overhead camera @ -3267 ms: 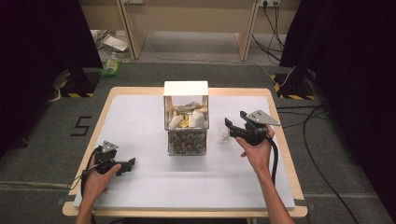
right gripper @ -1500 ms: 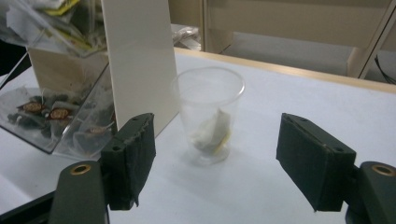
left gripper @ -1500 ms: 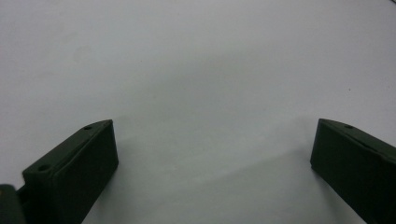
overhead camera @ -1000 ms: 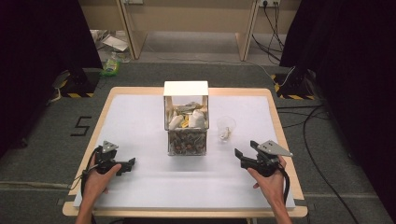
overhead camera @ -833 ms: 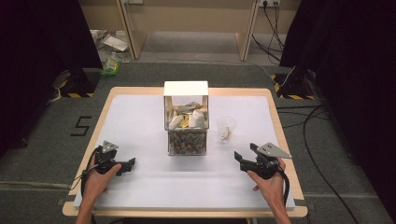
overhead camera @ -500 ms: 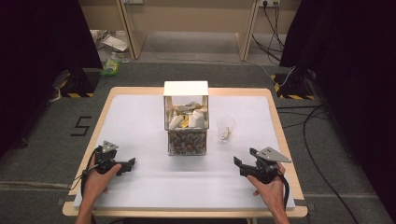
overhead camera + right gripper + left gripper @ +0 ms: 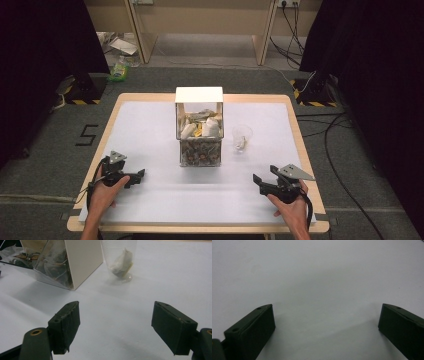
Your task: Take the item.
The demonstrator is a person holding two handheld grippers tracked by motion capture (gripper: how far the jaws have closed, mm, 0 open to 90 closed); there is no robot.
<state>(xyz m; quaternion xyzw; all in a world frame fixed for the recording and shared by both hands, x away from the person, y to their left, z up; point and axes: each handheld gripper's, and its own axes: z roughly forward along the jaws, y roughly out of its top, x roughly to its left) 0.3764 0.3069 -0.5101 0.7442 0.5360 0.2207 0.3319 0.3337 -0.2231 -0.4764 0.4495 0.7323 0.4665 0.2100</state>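
Observation:
A clear box [image 7: 199,131] with a cream lid stands mid-table, full of tea bags; its cream side shows in the right gripper view [image 7: 82,262]. Just right of it stands a clear plastic cup [image 7: 242,137] with a single tea bag [image 7: 122,262] inside. My right gripper [image 7: 259,180] rests low at the table's front right, open and empty, its jaws wide apart and facing the cup. My left gripper [image 7: 139,174] sits at the front left, open, with only the bare white table surface [image 7: 319,285] between its jaws.
The white table top [image 7: 150,135] is edged in wood. Dark curtains hang on both sides. Cables [image 7: 345,150] trail over the floor to the right, and a taped "5" [image 7: 88,135] marks the floor at the left.
My right gripper has drawn back from beside the cup to the front right of the table and come down low. The left gripper has stayed put.

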